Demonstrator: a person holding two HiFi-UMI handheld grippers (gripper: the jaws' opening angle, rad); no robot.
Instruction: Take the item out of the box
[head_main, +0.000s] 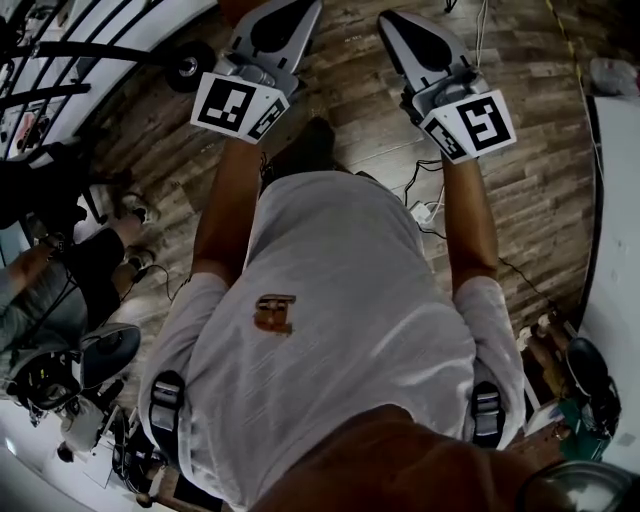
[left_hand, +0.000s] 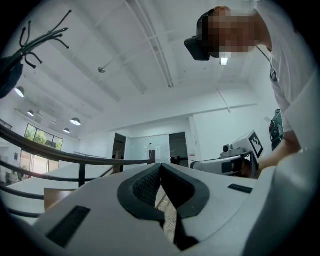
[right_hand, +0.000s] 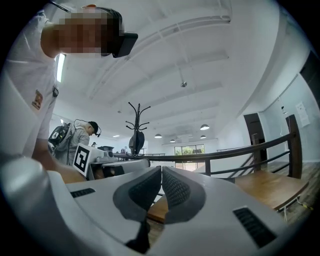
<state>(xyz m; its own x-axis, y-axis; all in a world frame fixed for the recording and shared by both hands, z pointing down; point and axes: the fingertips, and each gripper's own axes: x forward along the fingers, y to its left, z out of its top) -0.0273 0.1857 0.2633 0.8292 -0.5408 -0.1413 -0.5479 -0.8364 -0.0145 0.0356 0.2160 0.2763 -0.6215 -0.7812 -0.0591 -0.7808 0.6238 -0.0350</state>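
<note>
Grey plastic jaws with black ribbed pads are pressed together on both tools, and nothing sits between them. The box and its item show in no view, so their place relative to the jaws cannot be told.

In its own view the left gripper (left_hand: 160, 168) has its pads meeting at the tips, with only a narrow slit lower down. The right gripper (right_hand: 161, 170) has its pads closed against each other along their length. Both views look out across a bright white room.

Beyond the right jaws stand a dark railing (right_hand: 240, 152) and a coat stand (right_hand: 137, 122). To the left of those jaws the other tool's marker cube (right_hand: 82, 158) shows, with a person in grey (right_hand: 75, 137) behind it.

In the head view both tools are held out in front of a white T-shirt (head_main: 340, 300), side by side and apart. They hang over a wooden plank floor (head_main: 540, 180), where a white power strip (head_main: 424, 211) with its cable lies below the right jaws.
</note>
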